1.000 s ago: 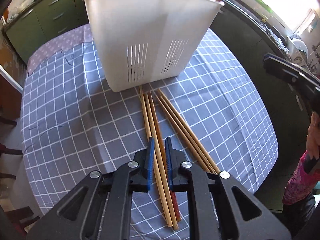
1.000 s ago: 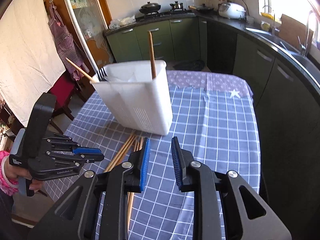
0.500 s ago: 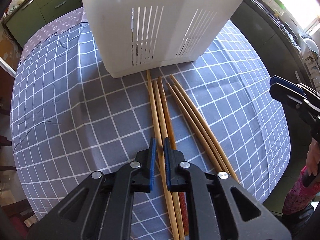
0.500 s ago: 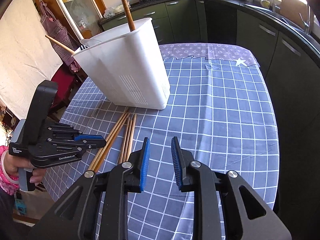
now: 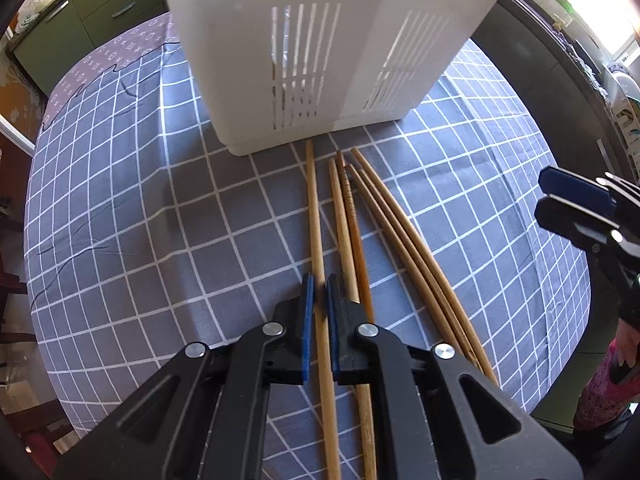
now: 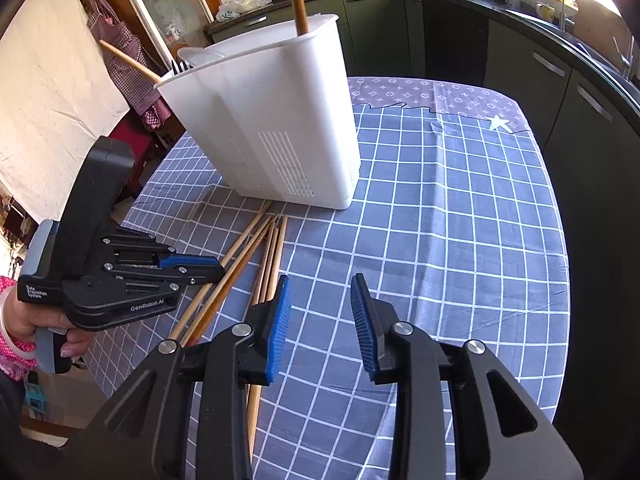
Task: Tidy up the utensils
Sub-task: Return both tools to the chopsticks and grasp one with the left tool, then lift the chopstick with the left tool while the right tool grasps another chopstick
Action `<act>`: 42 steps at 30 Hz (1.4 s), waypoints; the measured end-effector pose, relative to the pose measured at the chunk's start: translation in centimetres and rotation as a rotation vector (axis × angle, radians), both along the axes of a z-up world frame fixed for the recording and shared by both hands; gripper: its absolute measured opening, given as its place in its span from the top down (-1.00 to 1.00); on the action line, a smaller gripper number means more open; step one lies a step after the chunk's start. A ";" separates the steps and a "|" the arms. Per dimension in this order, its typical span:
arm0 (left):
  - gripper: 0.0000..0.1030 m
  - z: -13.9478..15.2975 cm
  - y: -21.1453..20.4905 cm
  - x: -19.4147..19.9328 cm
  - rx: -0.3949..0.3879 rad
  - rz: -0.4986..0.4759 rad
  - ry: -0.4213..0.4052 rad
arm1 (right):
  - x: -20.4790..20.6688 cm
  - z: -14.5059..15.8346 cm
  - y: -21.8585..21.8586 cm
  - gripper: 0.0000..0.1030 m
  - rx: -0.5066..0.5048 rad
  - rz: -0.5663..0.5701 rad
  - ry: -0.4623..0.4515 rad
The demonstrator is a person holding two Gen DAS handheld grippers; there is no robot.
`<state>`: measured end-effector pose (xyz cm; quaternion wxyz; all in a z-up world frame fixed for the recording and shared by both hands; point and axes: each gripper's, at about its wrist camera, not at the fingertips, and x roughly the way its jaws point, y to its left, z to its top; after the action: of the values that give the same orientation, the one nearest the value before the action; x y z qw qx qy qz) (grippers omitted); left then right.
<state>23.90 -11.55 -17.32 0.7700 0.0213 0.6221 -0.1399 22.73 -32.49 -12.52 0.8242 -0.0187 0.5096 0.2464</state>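
Observation:
Several wooden chopsticks (image 5: 352,216) lie side by side on the checked tablecloth in front of a white slotted utensil holder (image 5: 320,40). My left gripper (image 5: 319,292) is low over the table and shut on the leftmost chopstick (image 5: 314,208), which runs between its blue pads. In the right wrist view the left gripper (image 6: 218,270) sits over the chopsticks (image 6: 268,252), and the holder (image 6: 272,120) has a chopstick and a fork standing in it. My right gripper (image 6: 320,300) is open and empty above the cloth, right of the chopsticks.
The round table has a blue-grey checked cloth (image 6: 460,220) with a purple patterned cloth (image 6: 432,96) at its far end. Dark green kitchen cabinets (image 6: 520,60) run behind and to the right. The table edge curves close on the right.
My left gripper has moved forward and down toward the holder and narrowed onto the leftmost chopstick. My right gripper has risen slightly and stayed open.

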 end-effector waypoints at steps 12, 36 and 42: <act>0.88 3.1 4.3 -2.2 -0.110 0.079 -0.137 | 1.3 -4.5 4.0 0.46 -0.002 0.084 0.124; 0.88 9.2 6.1 -6.5 -0.175 0.065 -0.298 | 1.6 -6.6 8.9 0.69 -0.201 0.099 0.074; 0.88 9.8 6.2 -6.9 -0.174 0.056 -0.313 | 1.8 -6.6 8.8 0.86 -0.189 0.087 0.049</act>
<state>17.01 -5.37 -7.56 0.8600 -0.0413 0.4806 -0.1666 24.49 -23.71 -19.14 0.7944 -0.1125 0.5495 0.2332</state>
